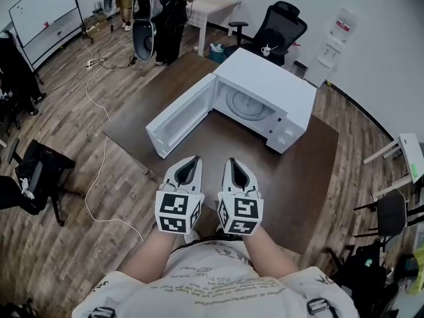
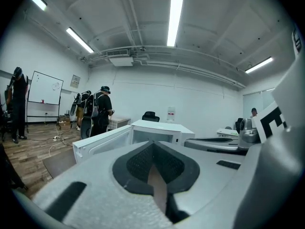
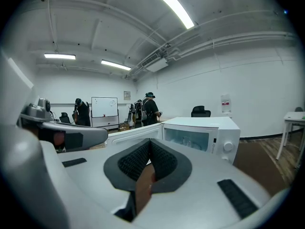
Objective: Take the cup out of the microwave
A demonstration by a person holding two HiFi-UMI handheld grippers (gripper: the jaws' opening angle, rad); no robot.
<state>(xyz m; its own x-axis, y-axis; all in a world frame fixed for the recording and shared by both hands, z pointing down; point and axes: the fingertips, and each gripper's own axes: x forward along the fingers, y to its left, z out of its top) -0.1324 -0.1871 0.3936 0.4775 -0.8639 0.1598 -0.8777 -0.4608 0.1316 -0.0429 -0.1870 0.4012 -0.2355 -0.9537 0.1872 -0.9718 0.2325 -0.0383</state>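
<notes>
A white microwave [image 1: 265, 85] stands on the brown table [image 1: 291, 177] with its door [image 1: 180, 114] swung open to the left. Its cavity shows a round turntable [image 1: 248, 105]; I cannot make out a cup in the head view. My left gripper [image 1: 191, 159] and right gripper [image 1: 232, 161] are side by side over the table's near part, short of the microwave, pointing at it. Both are shut with nothing between the pads. The left gripper view shows the open door and microwave [image 2: 162, 128] beyond the closed left gripper [image 2: 153, 144]. The right gripper view shows the microwave [image 3: 209, 125] cavity past the closed right gripper [image 3: 150, 142].
A black office chair [image 1: 281, 22] and a water dispenser [image 1: 338, 35] stand behind the table. People [image 1: 165, 12] stand at the back left near a whiteboard [image 1: 43, 5]. A white cable [image 1: 99, 171] runs over the wooden floor on the left, beside a dark chair [image 1: 40, 171].
</notes>
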